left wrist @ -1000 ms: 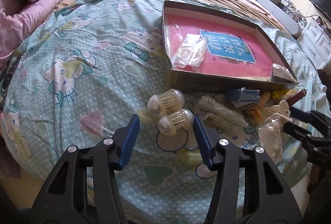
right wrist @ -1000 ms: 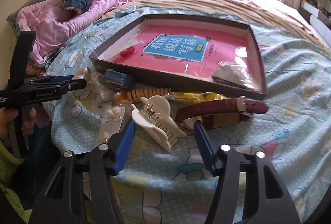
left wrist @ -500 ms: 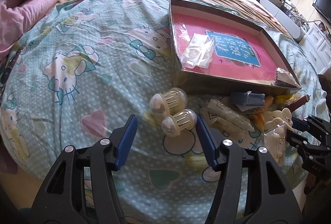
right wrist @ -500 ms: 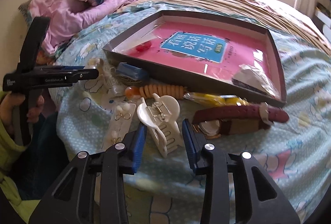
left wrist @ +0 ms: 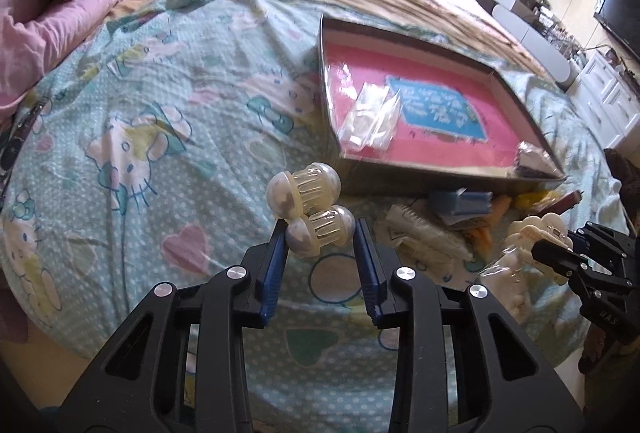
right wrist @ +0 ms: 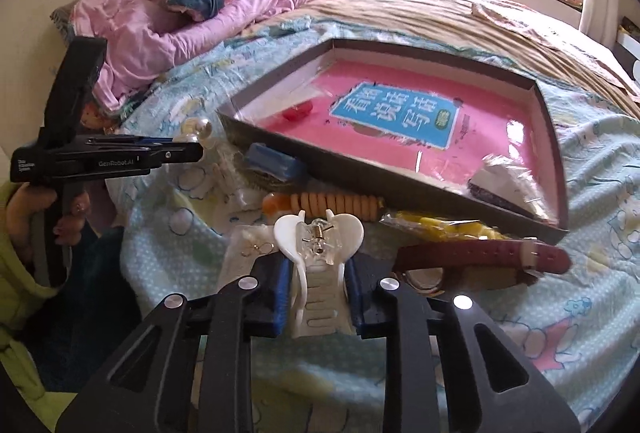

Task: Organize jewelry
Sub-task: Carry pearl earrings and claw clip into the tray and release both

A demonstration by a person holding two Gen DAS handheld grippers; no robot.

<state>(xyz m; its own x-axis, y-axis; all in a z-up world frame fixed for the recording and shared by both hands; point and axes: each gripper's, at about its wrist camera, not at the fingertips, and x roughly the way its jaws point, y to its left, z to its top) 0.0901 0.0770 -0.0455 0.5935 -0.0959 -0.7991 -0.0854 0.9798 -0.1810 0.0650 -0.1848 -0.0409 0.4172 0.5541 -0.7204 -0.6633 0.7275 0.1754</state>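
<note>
A: Two ribbed, cream plastic capsules (left wrist: 308, 207), dome-capped, left of centre on the dotted cartoon bedspread (left wrist: 152, 137)?

B: Yes. The left gripper (left wrist: 320, 233) has just been closing; its blue pads flank the nearer capsule, contact uncertain.

A: Centre?

B: Shallow grey cardboard tray (right wrist: 400, 179), upper middle, pink glossy floor: clear packets, a red bead, a foil-wrapped piece at its right corner.

A: Lower centre?

B: White smooth toothed hair claw (right wrist: 320, 269), clamped in the right gripper (right wrist: 318, 283), whose jaws just closed on it. Right of it, a maroon leather watch (right wrist: 480, 259).
</note>
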